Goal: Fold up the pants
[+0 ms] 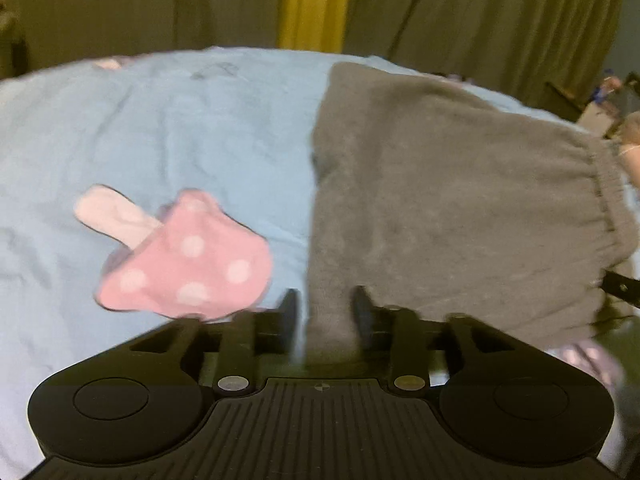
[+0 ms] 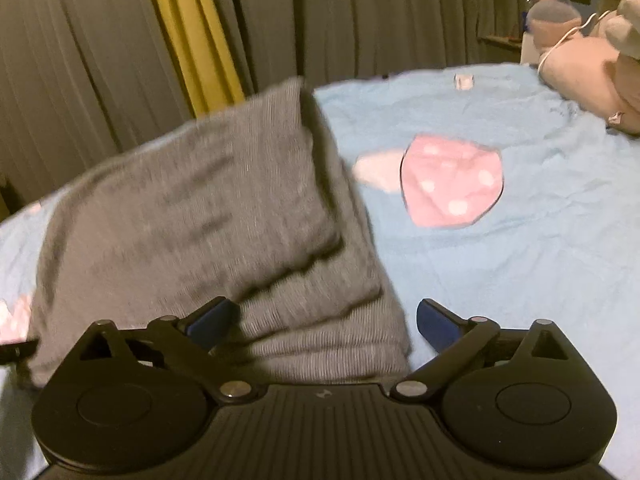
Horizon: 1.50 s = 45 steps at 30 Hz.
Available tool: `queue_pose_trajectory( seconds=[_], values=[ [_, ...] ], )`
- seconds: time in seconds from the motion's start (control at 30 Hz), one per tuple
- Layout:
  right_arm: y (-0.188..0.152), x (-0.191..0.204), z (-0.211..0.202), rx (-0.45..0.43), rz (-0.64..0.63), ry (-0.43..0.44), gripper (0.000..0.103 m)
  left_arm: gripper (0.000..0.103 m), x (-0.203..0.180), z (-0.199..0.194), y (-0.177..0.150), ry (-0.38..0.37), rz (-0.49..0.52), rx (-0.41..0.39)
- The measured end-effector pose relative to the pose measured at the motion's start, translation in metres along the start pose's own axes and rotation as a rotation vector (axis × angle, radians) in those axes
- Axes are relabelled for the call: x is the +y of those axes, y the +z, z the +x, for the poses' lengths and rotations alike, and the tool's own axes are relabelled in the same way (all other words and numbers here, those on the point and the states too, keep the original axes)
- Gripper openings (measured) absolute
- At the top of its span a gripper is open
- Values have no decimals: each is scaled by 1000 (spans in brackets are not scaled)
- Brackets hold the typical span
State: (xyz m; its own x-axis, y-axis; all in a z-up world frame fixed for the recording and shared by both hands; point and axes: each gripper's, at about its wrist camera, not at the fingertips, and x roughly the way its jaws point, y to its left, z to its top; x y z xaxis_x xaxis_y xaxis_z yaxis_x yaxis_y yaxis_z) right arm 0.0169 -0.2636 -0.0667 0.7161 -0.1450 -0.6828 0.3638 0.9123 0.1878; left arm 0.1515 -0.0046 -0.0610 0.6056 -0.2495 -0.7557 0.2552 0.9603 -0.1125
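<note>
On the blue sheet (image 1: 160, 128), your left gripper (image 1: 326, 304) straddles the near edge of the folded grey knit pants (image 1: 440, 200), half-closed, grip unclear; your right gripper (image 2: 324, 320) gapes wide, empty. Judge: final fold pending; pinch both corners first.

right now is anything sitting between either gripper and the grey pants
Nothing visible. The grey pants already lie between the fingers of the left gripper and the right gripper. The pink dotted cloth lies off to the side.

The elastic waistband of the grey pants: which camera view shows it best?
The left wrist view shows it best: the gathered elastic waistband runs down the right side of the grey pants, nothing covering it. The right wrist view shows the folded pants, but I cannot make out the waistband there.
</note>
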Motion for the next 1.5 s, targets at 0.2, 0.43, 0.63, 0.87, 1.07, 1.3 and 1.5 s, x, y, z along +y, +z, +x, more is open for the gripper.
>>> queue_pose_trajectory(
  seconds=[0.2, 0.43, 0.63, 0.87, 1.07, 1.3, 1.5],
  values=[
    [-1, 11, -21, -109, -79, -25, 98, 93, 8, -40, 2, -3, -98, -58],
    [6, 29, -46, -290, -180, -23, 49, 96, 26, -53, -10, -10, -196, -86],
    [14, 41, -19, -246, -220, -41, 37, 96, 31, -44, -14, -24, -235, -74],
    [9, 53, -13, -187, -332, -89, 46, 97, 21, -21, -26, 48, -154, -2],
    [-15, 48, -54, -100, -304, 84, 95, 98, 3, -37, -38, 47, -77, 6],
    [-52, 63, -87, 51, -296, 74, 99, 98, -19, -55, -54, 9, -7, 109],
    [-63, 64, -115, 1, -244, -2, 99, 100, -29, -83, -65, 33, 8, 69]
  ],
)
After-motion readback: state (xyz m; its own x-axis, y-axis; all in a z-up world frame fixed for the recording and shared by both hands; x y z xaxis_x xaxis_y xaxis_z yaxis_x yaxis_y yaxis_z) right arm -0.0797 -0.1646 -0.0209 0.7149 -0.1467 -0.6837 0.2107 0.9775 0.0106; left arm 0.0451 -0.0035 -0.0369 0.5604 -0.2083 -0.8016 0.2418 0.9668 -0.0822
